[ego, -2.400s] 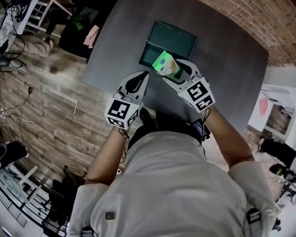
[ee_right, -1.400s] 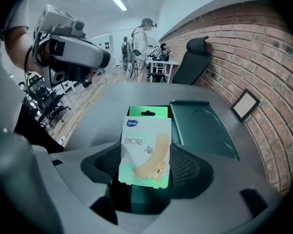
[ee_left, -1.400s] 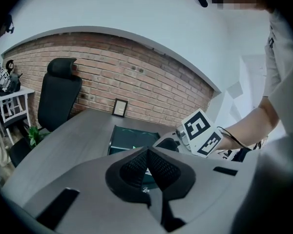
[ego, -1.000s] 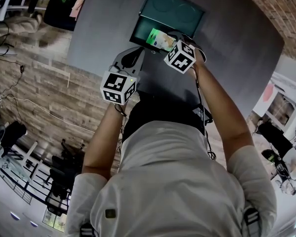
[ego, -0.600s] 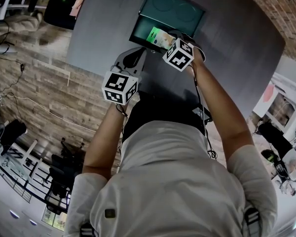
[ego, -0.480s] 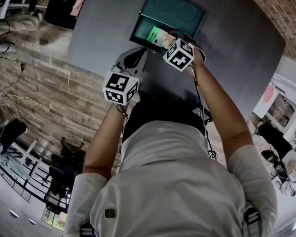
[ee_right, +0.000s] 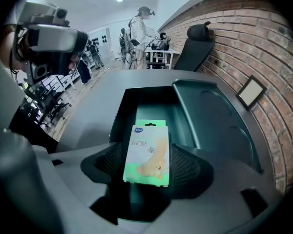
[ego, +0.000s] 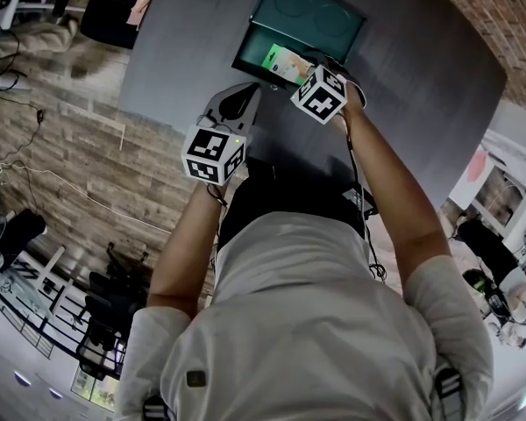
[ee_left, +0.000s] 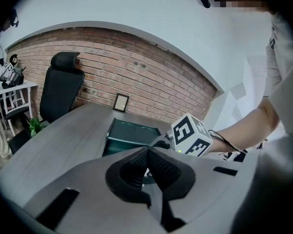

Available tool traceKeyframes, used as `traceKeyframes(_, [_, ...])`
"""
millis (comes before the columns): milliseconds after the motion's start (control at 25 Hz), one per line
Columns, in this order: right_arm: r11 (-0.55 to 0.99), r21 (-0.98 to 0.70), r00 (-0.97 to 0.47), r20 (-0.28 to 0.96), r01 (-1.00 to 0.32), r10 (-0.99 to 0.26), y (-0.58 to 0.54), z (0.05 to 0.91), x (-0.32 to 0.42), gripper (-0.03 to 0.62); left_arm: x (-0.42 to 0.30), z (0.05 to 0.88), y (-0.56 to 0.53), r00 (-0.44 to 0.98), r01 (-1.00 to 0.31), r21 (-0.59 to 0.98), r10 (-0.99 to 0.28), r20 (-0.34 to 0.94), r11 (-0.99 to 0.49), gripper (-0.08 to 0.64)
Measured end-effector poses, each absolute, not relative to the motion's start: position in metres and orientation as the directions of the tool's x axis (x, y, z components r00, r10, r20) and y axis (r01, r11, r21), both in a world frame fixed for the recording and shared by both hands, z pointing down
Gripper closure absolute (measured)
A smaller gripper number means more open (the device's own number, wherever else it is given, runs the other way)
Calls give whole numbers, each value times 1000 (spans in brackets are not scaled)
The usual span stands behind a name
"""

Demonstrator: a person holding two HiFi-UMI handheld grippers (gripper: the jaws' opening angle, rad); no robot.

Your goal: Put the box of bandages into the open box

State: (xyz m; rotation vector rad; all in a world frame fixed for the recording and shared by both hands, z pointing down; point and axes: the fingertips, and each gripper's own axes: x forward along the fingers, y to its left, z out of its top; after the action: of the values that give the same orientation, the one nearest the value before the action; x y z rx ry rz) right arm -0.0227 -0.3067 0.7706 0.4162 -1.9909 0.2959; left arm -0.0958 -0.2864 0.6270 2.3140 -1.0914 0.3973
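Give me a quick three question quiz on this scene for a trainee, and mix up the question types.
1. True or false: the left tongs hold the bandage box.
2. Where is the bandage box? A: gripped by the right tongs over the open green box. B: let go and lying flat on that box's floor. C: gripped by both tongs at once.
3. Fill the gap: the left tongs' jaws are ____, with nothing between them.

Key: 1 false; 2 A; 3 shut.
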Motion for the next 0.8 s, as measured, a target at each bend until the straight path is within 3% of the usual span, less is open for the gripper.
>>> traceKeyframes(480, [895, 36, -422, 873, -444, -245, -303, 734, -29, 300, -109, 597, -273, 622, -783, 322, -645, 445, -533, 545])
traceKeyframes(560, [891, 63, -433, 857, -450, -279, -300, 719, -30, 365, -112, 588, -268, 621, -783, 314, -653, 434, -537, 545])
traceKeyframes(800, [851, 118, -506, 759, -513, -410, -288, 650, -47, 458, -127, 551, -249, 621, -783, 283, -681, 387, -553, 545])
